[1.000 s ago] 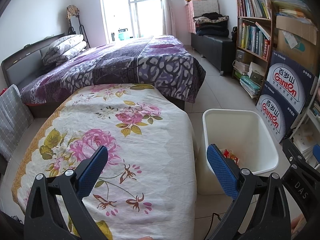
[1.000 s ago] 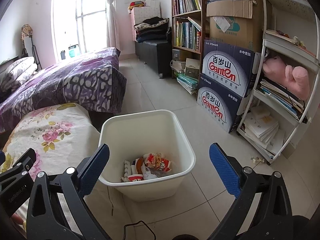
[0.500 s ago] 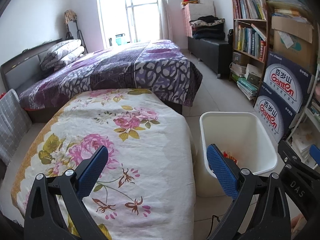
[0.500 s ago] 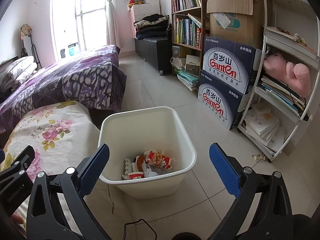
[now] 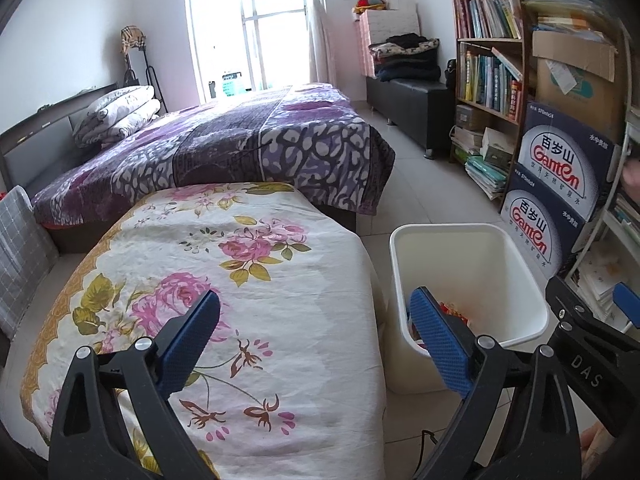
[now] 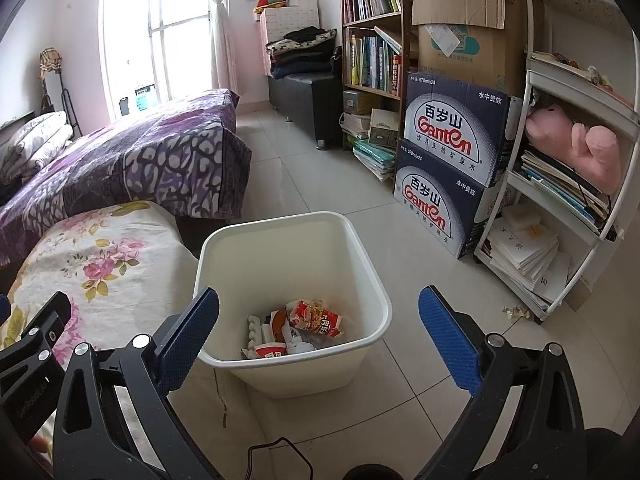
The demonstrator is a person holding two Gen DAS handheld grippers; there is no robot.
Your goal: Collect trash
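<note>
Both grippers hang spread wide with nothing between their blue ribbed pads. The left gripper (image 5: 316,338) hovers above the near end of a low surface covered by a white cloth printed with pink roses and yellow-green leaves (image 5: 224,280), its right-hand pad overlapping the rim of the bin in that view. The right gripper (image 6: 318,332) is poised over the white plastic rectangular waste bin (image 6: 340,368), which stands on the pale tiled floor (image 6: 320,184) just beside the flowered cloth.

Inside the bin lies the collected trash: a red and orange crumpled snack wrapper (image 6: 316,318) on top, a small red and white paper cup (image 6: 270,350) near the front wall, and some white crumpled scraps around them. From the left wrist view only a sliver of the red wrapper shows behind the pad.

A few small crumpled scraps of litter (image 6: 516,311) lie on the tiles at the foot of the white curved shelf rack (image 6: 580,88), well apart from the bin. That rack holds papers, books and a pink plush toy (image 6: 576,148). Two stacked dark blue cardboard water cartons (image 6: 448,160) stand beside it, behind the bin. Beyond the flowered cloth is a bed with a purple patterned blanket (image 5: 240,148).
</note>
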